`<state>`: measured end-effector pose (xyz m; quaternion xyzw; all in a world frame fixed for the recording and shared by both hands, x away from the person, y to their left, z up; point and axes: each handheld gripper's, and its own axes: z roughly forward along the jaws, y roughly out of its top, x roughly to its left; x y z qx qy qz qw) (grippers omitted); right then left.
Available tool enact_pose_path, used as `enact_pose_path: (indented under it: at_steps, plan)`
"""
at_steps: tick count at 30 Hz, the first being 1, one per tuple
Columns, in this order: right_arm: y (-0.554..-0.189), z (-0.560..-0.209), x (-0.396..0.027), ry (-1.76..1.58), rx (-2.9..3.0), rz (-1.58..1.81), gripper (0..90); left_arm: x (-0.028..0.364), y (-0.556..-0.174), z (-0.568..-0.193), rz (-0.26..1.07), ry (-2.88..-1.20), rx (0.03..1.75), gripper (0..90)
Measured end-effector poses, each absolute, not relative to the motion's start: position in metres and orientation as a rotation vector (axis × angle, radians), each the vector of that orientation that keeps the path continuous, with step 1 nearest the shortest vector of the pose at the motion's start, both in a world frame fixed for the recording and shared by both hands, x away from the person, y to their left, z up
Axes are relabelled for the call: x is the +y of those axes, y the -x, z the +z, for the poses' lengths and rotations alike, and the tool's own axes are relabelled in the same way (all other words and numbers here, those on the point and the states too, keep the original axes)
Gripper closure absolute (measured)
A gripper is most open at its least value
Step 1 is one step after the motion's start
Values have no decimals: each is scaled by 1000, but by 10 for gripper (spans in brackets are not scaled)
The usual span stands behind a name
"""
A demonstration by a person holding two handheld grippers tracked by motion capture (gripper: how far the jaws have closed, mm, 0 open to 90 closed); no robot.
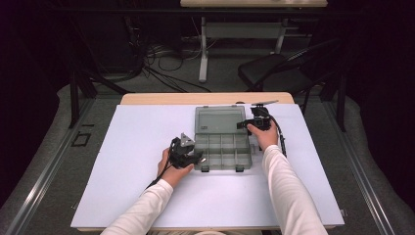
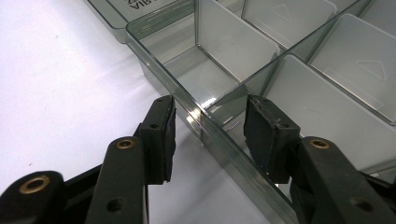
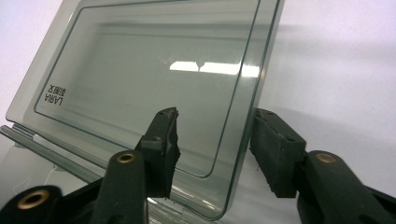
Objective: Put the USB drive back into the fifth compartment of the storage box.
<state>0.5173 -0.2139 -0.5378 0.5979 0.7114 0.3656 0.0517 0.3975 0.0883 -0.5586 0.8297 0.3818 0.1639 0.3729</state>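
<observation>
— What sort of place is this?
— A lab or recording studio. Black curtains point(image 1: 29, 73) close it in on both sides.
— What else shows it?
— Loose cables point(image 1: 161, 61) lie on the grey carpet point(image 1: 220, 73), a folding chair point(image 1: 281, 68) stands behind, and the worktop point(image 1: 147, 127) carries a plain white board, with another desk point(image 1: 252, 4) beyond.

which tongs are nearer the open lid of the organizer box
Right. The right tongs straddle the side edge of the lid, pads not clearly pressing. The left tongs straddle the compartment tray's side wall, away from the lid.
</observation>
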Motion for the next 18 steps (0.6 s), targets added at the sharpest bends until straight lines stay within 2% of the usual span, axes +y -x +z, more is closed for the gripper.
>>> enact_pose_path:
  at_steps: [18]
  plan:
    - [-514, -526, -224, -1713, 2161, 1158, 694, 88, -397, -559, 422, -2119, 983, 541]
